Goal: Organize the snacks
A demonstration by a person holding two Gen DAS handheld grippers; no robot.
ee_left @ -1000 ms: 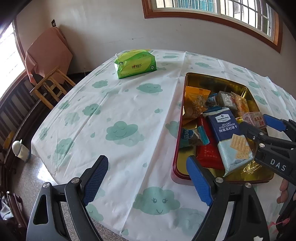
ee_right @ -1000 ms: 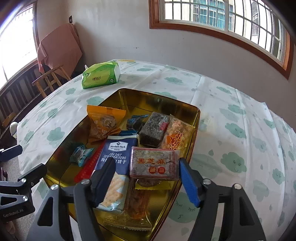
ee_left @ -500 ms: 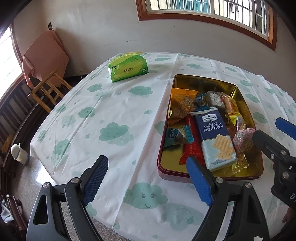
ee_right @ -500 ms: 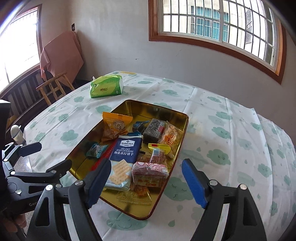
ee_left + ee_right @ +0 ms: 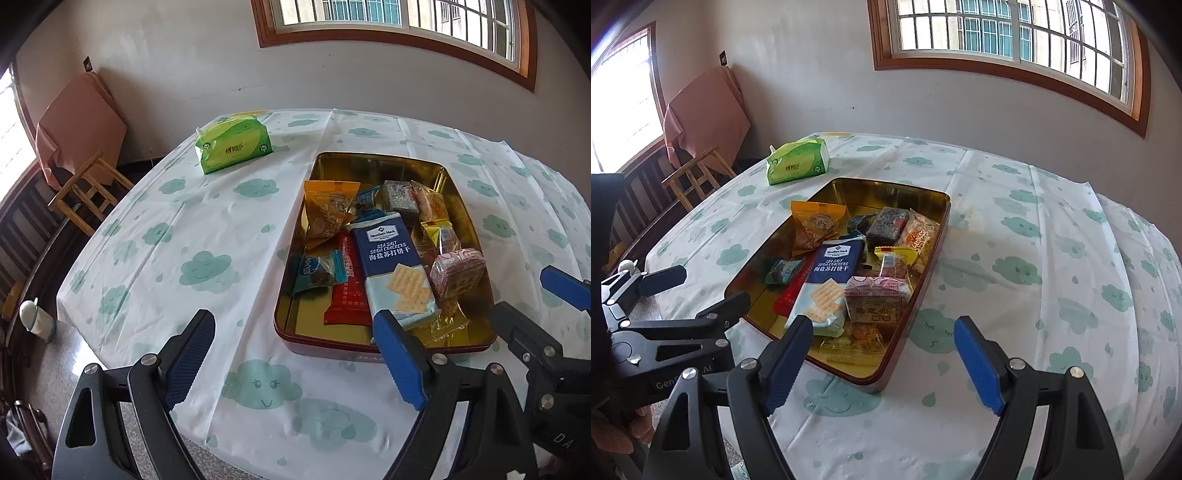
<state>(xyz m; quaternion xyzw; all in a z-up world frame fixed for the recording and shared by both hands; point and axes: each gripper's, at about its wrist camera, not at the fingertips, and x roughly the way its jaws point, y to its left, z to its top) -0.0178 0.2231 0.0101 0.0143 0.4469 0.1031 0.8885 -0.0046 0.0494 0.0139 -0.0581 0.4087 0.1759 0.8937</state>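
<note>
Gold tin (image 5: 943,206) sits out on the cloud-print tablecloth (image 5: 1034,258), and every snack in sight lies inside it. Both claws hang back off its near rim, neither touching anything. The right gripper (image 5: 882,363) has its blue pads spread wide with nothing between them, hovering over the tin's near corner. The left gripper (image 5: 293,360) is just as wide and just as empty, over bare cloth beside the tin's near left corner.

Here's what matters: the tin's long axis runs away from the person, toward the window wall, and the snacks are heaped at its near end. The sea salt cracker pack (image 5: 827,288) lies lengthwise along that axis, and right beside it sits the pink boxed sweet (image 5: 877,301), nearest the right claw. The orange packet (image 5: 328,212) and small blue wrapper (image 5: 316,271) hug the tin's left wall, closer to the left claw.

Whichever claw goes in will likely have to reach forward and down over the rim. By my read, the right has the shorter trip. The green tissue pack (image 5: 232,147) sits well beyond the tin, out of play.
</note>
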